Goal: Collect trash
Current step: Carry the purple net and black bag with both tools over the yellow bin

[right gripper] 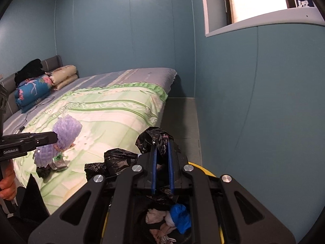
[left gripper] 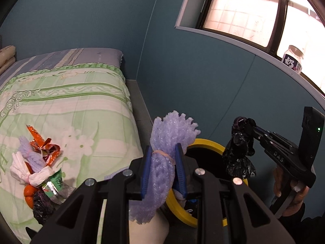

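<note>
My left gripper [left gripper: 163, 152] is shut on a purple foam net [left gripper: 166, 142] bound with a rubber band, held beside the yellow-rimmed trash bin [left gripper: 209, 143]; it also shows in the right wrist view [right gripper: 67, 132]. My right gripper [right gripper: 161, 142] is shut on a crumpled black plastic bag [right gripper: 154, 137] above the bin [right gripper: 203, 167]; the bag also shows in the left wrist view [left gripper: 239, 152]. The bin holds blue and white scraps [right gripper: 178, 217]. A trash pile [left gripper: 38, 162] lies on the bed: orange wrapper, purple net, tissues, green packet, tangerines, black bag.
The bed with a green floral quilt [left gripper: 71, 101] fills the left. Folded bedding and pillows [right gripper: 36, 85] sit at the headboard. A blue wall and a windowsill with a jar [left gripper: 293, 58] are at the right. A narrow grey ledge [right gripper: 182, 118] runs beside the bed.
</note>
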### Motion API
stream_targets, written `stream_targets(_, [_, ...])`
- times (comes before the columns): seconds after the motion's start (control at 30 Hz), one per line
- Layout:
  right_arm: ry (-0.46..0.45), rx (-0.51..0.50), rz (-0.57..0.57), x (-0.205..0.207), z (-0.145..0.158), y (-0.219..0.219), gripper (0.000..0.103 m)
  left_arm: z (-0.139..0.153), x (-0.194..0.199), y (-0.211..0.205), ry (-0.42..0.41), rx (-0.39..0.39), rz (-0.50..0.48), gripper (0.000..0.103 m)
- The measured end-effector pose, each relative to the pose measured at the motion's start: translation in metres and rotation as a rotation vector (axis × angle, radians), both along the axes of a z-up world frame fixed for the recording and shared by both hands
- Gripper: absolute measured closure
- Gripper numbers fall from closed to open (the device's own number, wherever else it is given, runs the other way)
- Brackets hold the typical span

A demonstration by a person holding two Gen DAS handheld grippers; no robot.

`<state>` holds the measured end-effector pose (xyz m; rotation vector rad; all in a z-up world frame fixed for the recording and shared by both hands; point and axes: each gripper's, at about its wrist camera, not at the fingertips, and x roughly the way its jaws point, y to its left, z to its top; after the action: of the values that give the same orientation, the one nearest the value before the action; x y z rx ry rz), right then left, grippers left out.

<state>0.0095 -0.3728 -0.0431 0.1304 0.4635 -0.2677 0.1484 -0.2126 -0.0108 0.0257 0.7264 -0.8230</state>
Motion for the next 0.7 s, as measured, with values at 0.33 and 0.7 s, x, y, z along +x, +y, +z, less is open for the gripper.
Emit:
stream_targets(0.33, [0.062, 0.007, -0.05, 0.0, -0.014, -0.016, 0.094, -0.012, -0.013, -0.037, 0.031, 0.039, -0.079, 0.081])
stream_targets(0.7, [0.159, 0.015, -0.07, 0.011, -0.037, -0.026, 0.094, -0.039, -0.016, -0.064, 0.125, 0.056, -0.133, 0.081])
